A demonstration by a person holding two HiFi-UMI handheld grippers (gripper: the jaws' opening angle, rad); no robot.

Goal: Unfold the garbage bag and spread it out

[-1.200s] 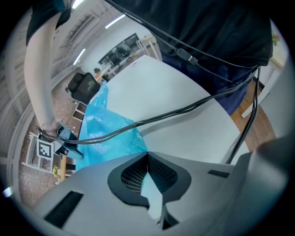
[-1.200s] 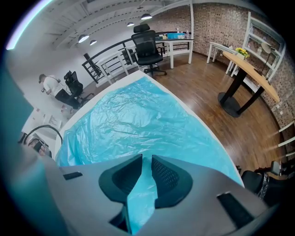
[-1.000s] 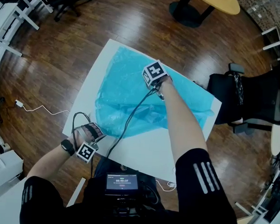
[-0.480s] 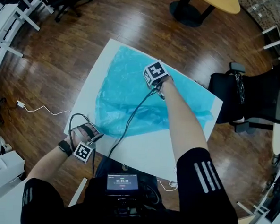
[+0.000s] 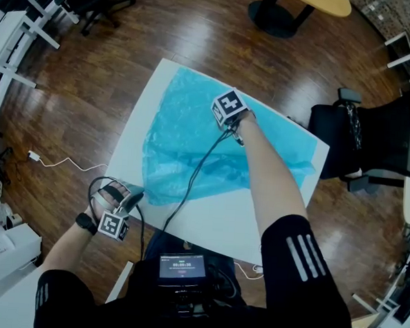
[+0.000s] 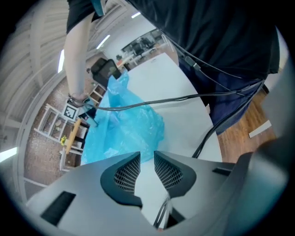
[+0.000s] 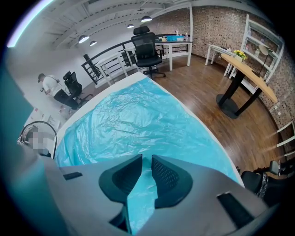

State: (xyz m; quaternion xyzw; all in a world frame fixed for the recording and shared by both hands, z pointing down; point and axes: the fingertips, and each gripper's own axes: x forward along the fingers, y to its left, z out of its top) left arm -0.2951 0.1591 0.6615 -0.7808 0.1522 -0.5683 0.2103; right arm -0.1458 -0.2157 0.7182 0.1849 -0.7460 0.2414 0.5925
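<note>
Mostly flattened, the blue garbage bag (image 5: pixel 185 145) lies on the white table (image 5: pixel 215 219) and covers its far and middle parts. The near strip of the tabletop is bare. The film is crinkled, and its near-left end sits in a loose bunch close to the table's near-left corner. The right gripper (image 7: pixel 146 159) points steeply down onto the middle of the bag. Its 2 jaws stand slightly apart and blue film fills the narrow gap between them, but no pinched fold can be made out. A black cable (image 5: pixel 198 170) runs from that gripper back across the bag and the bare tabletop toward the person. The left gripper (image 6: pixel 147 156) hangs at the table's near-left corner, clear of the bag. Its jaws have just been opening and now stand spread with nothing between them. Only white tabletop shows through the gap, and the bunched end of the bag lies a little way ahead. A black office chair (image 5: pixel 372 146) stands on the wooden floor (image 5: pixel 92 83) beyond the table's right side, and a thin white cable (image 5: pixel 60 161) trails over the floor on the left.
</note>
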